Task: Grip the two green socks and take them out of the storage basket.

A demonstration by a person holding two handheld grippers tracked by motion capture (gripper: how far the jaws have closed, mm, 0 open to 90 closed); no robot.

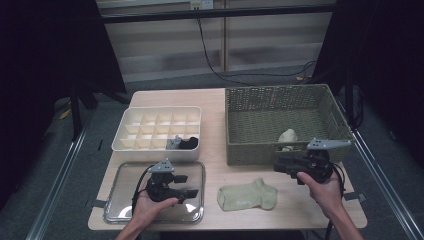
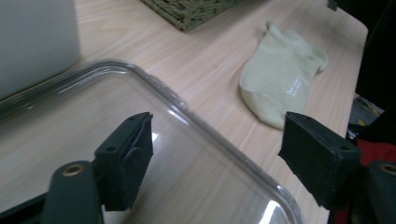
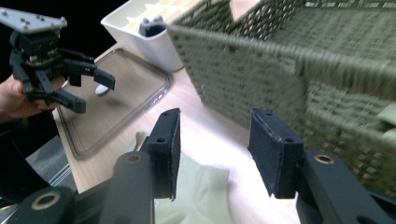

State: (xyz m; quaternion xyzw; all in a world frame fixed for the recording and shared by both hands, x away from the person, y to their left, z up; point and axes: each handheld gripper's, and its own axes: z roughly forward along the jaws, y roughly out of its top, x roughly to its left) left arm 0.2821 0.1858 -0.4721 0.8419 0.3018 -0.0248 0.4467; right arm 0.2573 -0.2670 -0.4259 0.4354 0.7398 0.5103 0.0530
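Starting at the left, you are holding the left gripper [image 1: 192,186] over the clear tray [image 1: 120,212], its jaws standing wide apart with nothing between them; in the left gripper view the pads are hanging above the tray's glossy bottom, and glare is washing out part of that surface. Your left hand [image 1: 150,207] is coming in from the bottom edge, with the forearm cut off there. Behind the tray, the white divided organizer [image 1: 131,116] is sitting on the tabletop [image 1: 215,165], and a dark bundle [image 1: 188,143] with something grey [image 1: 173,143] beside it is lying in its front right compartments; what exactly those two pieces are is hard to make out. In the middle, the pale green sock [image 1: 247,194] is lying flat on the tabletop, between the tray and your right hand [image 1: 324,189], touched by neither gripper. In the right gripper view its far part is hidden behind the jaws. Farther right, you are holding the right gripper [image 1: 276,166] in front of the woven basket [image 1: 250,97], its jaws partly open and empty, pointing left. A pale object [image 1: 287,136] is resting inside the basket, partly hidden by the front wall, so its shape is unclear.
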